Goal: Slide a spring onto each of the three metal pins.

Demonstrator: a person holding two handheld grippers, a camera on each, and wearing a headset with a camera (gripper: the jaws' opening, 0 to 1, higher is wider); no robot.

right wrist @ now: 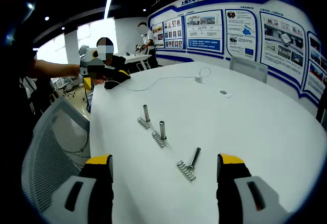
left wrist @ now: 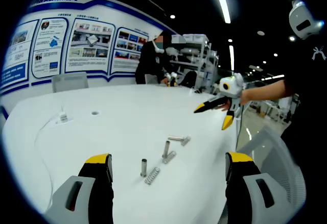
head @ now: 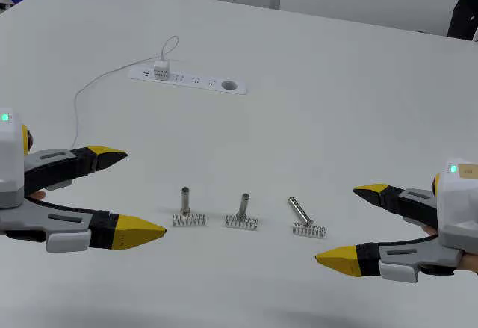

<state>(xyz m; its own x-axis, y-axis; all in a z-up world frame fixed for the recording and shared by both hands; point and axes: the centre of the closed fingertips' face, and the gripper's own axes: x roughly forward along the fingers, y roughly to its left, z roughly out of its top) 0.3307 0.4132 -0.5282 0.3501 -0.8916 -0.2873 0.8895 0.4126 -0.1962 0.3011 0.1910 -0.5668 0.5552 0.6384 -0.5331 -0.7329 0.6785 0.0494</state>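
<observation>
**Progress.** We found no spring seated on any pin. The middle pin stood upright on the worktop, and the middle spring lay flat at its foot on the near side. Left of the middle pin, the left pin also stood upright, with the left spring lying at its base. Right of the middle pin, the right pin appeared to lie on its side, with the right spring at its near end. We judged the task not yet started, with all three fittings outstanding.

**Grippers.** The left gripper hovered well to the left of the middle pin, its jaws spread wide and empty. The right gripper hovered well to the right of it, its jaws likewise apart and holding nothing. Neither touched a pin or a spring.

**Other items.** A power strip lay well beyond the middle pin.

**Limits of inspection.**
- We could not tell whether each spring touched its pin or merely lay beside it.
- The right pin's exact attitude, flat or leaning, was uncertain.
- Both gripper bodies were cut off at the edges of the head view.
- The springs were too small for us to judge their condition.
</observation>
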